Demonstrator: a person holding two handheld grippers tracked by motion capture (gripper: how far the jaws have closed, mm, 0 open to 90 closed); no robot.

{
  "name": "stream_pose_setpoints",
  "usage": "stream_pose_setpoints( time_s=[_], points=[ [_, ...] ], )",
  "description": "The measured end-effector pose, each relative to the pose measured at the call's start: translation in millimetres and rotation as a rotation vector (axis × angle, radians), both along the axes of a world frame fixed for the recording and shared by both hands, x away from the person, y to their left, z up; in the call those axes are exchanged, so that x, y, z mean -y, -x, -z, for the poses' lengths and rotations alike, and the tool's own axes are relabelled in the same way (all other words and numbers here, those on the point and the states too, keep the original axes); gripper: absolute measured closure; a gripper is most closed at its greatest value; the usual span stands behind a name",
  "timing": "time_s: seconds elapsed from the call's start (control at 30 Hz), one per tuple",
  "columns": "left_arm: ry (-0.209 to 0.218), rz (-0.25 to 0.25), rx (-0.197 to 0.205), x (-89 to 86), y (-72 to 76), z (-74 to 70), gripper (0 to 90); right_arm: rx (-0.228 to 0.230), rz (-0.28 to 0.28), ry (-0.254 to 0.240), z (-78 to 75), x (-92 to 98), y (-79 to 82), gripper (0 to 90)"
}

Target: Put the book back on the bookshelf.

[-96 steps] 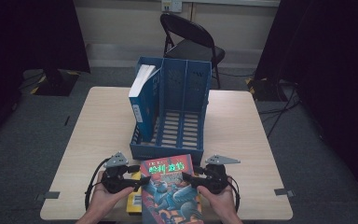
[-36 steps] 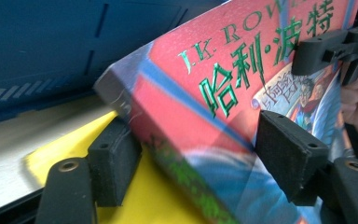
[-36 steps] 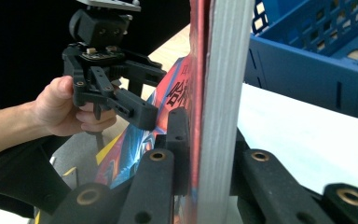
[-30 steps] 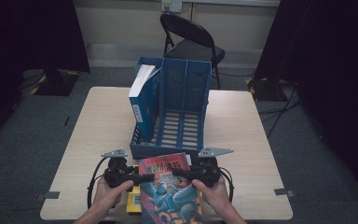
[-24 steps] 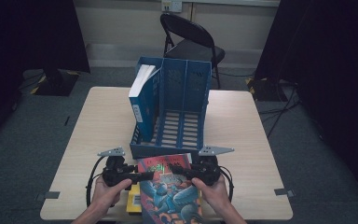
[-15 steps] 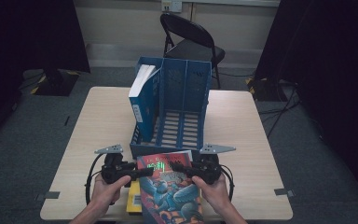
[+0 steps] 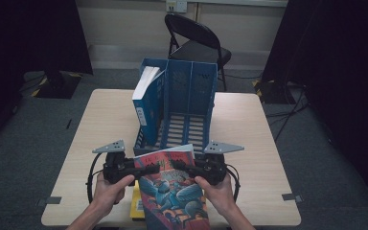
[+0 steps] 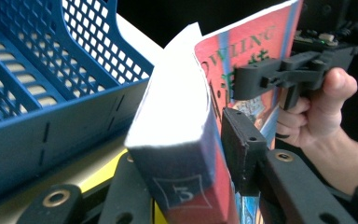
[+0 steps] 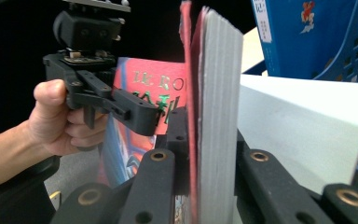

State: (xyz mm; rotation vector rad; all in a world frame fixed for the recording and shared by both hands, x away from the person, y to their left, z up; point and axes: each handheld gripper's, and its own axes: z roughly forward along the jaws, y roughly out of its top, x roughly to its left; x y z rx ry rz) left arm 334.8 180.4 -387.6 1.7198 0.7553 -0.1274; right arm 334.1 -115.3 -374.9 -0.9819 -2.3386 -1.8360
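Note:
A thick book with a red and blue illustrated cover is held up over the table's front edge, between both grippers. My left gripper grips its spine side. In the left gripper view the jaws have just been closing, and the book's spine is now pressed between them. My right gripper is shut on the opposite side. In the right gripper view the page block is clamped between the jaws. Each gripper view also shows the other hand's gripper beyond the cover.
A blue slotted file rack stands at mid-table, just beyond the held book. A blue book stands upright in its left compartment. A yellow flat item lies on the table under the held book. A folding chair stands behind.
Both hands and the book between them have risen off the table. The left jaws have closed in on the book's spine side.

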Motion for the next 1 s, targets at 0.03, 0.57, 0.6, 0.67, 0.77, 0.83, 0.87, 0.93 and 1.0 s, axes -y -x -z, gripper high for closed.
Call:
stream_pose_setpoints(
  time_s=[0.03, 0.57, 0.6, 0.67, 0.77, 0.83, 0.87, 0.93, 1.0],
  points=[
    [-0.003, 0.000, 0.003, -0.4, 0.0, -3.4, 66.8, 0.003, 0.001, -0.004, -1.8, -0.3, -0.1, 79.8],
    [0.051, -0.035, 0.189, -6.6, 2.2, -71.3, 73.7, 0.167, 0.022, -0.101, -51.6, -4.3, 3.5, 79.5],
    [0.044, -0.041, 0.218, -6.7, 3.9, -74.9, 73.3, 0.190, 0.024, -0.102, -54.1, -5.0, 3.9, 79.5],
    [0.030, -0.041, 0.263, -7.1, 8.3, -77.7, 72.9, 0.224, 0.023, -0.102, -57.2, -6.5, 5.1, 79.2],
    [0.032, -0.020, 0.298, -9.1, 15.6, -73.2, 72.5, 0.246, -0.003, -0.106, -53.4, -6.4, 8.4, 78.6],
    [0.056, -0.009, 0.303, -8.6, 19.0, -71.1, 71.5, 0.259, -0.020, -0.119, -50.9, -4.8, 12.4, 78.1],
    [0.056, -0.009, 0.303, -8.6, 19.0, -71.1, 70.7, 0.261, -0.022, -0.119, -50.9, -3.9, 14.8, 77.8],
    [0.058, -0.021, 0.321, -2.0, 22.2, -68.8, 70.2, 0.267, -0.030, -0.111, -51.2, -2.5, 18.6, 76.9],
    [0.041, -0.011, 0.336, 1.3, 24.2, -69.8, 70.5, 0.258, -0.019, -0.104, -50.7, -0.5, 21.0, 73.4]
  ],
)
